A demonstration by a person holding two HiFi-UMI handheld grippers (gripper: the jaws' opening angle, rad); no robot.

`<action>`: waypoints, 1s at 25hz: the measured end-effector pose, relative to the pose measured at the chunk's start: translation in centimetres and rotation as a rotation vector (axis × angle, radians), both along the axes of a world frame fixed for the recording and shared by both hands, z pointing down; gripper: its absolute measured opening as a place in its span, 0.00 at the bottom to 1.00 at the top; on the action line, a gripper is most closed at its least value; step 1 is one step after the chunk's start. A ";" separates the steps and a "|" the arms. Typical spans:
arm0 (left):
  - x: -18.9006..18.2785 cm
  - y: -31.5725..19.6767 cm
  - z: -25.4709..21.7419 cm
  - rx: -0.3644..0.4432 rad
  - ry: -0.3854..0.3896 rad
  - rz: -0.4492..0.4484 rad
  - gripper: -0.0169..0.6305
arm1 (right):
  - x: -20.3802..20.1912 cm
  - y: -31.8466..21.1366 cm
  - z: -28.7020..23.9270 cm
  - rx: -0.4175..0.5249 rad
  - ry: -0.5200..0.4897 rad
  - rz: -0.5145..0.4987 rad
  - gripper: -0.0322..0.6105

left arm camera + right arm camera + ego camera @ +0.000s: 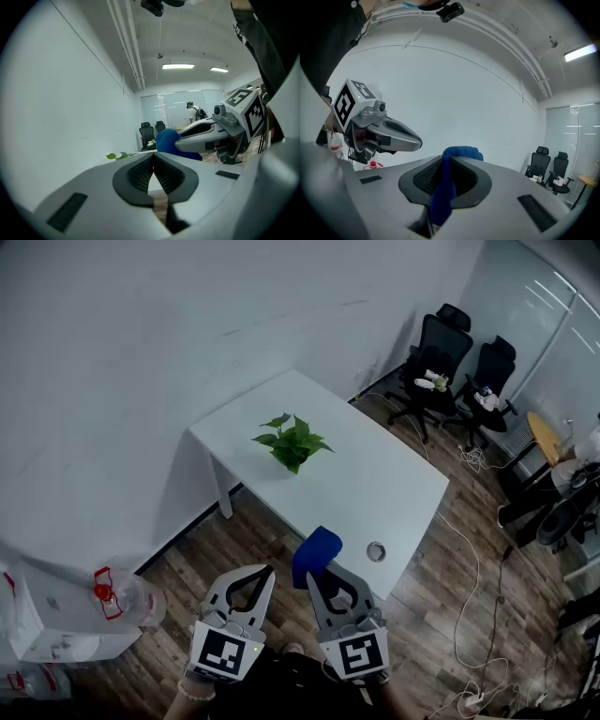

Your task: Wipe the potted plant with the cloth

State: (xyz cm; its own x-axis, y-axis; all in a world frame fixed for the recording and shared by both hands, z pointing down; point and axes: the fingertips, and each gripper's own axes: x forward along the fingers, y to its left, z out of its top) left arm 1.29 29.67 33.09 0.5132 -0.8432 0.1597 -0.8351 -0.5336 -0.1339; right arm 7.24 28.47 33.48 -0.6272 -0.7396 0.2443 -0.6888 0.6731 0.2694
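A small green potted plant [292,443] stands near the far edge of a white table [394,493]; its leaves [119,155] show low in the left gripper view. My right gripper [317,573] is shut on a blue cloth [315,555], which bunches out past the jaw tips [461,152] and hangs down between them. My left gripper [268,571] is shut with nothing in it [153,157]. Both grippers are held side by side over the floor, short of the table's near edge. In the left gripper view the right gripper [176,139] and its blue cloth [166,140] show at the right.
A round metal grommet [376,551] sits in the table near its front corner. Two black office chairs [436,357] stand at the back right, with cables [487,568] across the wooden floor. A water bottle with a red cap [117,596] and white boxes [42,615] are at the lower left. A person [192,111] stands far off.
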 end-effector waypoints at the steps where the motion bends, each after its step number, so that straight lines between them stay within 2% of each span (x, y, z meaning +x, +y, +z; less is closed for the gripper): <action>1: -0.1 0.0 0.0 0.002 0.000 0.001 0.05 | -0.2 0.0 0.0 0.001 0.000 0.001 0.17; 12: -1.8 -0.2 0.0 0.011 0.006 0.004 0.05 | -1.7 -0.2 -0.1 0.010 0.003 0.009 0.17; 19: -3.6 0.1 0.2 0.011 0.011 0.013 0.05 | -2.8 -0.2 0.1 -0.007 -0.033 0.063 0.17; 25: -5.5 0.7 0.9 0.008 0.014 0.017 0.05 | -4.1 0.6 0.6 -0.012 -0.014 0.084 0.17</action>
State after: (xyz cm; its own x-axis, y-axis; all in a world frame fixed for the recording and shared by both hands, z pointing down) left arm -4.22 30.37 33.99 0.5293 -0.8358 0.1460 -0.8280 -0.5464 -0.1263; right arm 3.11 29.09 34.13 -0.5666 -0.7867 0.2451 -0.7465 0.6160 0.2516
